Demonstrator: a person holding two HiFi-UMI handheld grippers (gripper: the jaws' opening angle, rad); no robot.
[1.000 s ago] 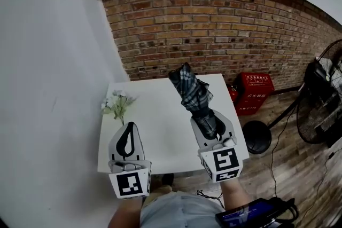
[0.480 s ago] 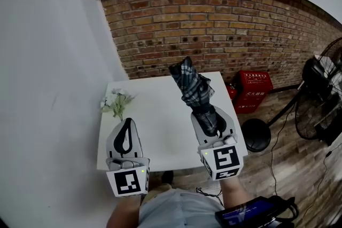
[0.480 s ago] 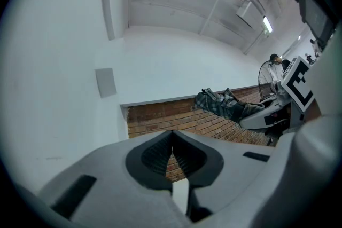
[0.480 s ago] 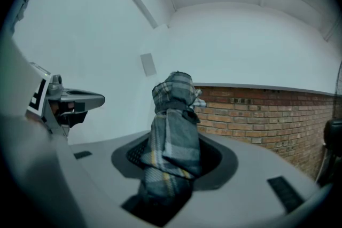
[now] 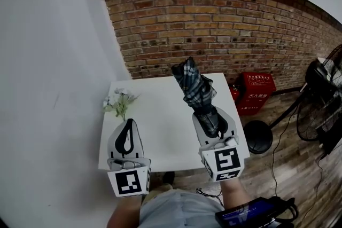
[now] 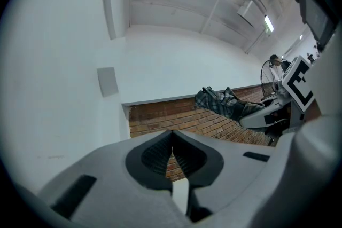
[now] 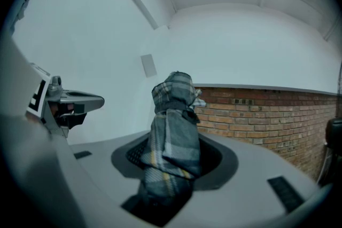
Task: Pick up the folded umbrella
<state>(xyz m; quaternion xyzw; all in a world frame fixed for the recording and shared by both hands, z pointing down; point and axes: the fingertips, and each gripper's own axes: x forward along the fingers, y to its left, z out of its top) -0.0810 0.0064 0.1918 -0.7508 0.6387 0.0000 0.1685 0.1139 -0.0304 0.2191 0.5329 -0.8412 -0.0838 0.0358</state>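
Observation:
The folded umbrella (image 5: 193,88), plaid grey-blue with a strap round it, is held up off the white table (image 5: 155,120) and sticks forward out of my right gripper (image 5: 212,119), whose jaws are shut on its lower part. In the right gripper view the umbrella (image 7: 173,131) stands up between the dark pads, against the white wall and the brick. My left gripper (image 5: 127,135) hangs over the table's left front with its jaws shut and nothing in them. In the left gripper view the umbrella (image 6: 222,104) shows at the right, past the closed tips (image 6: 172,139).
A small bunch of white flowers (image 5: 118,103) lies on the table's left side. A brick wall (image 5: 224,24) stands behind it. On the wooden floor to the right are a red crate (image 5: 255,92), a round black base (image 5: 258,136) and a standing fan (image 5: 320,99).

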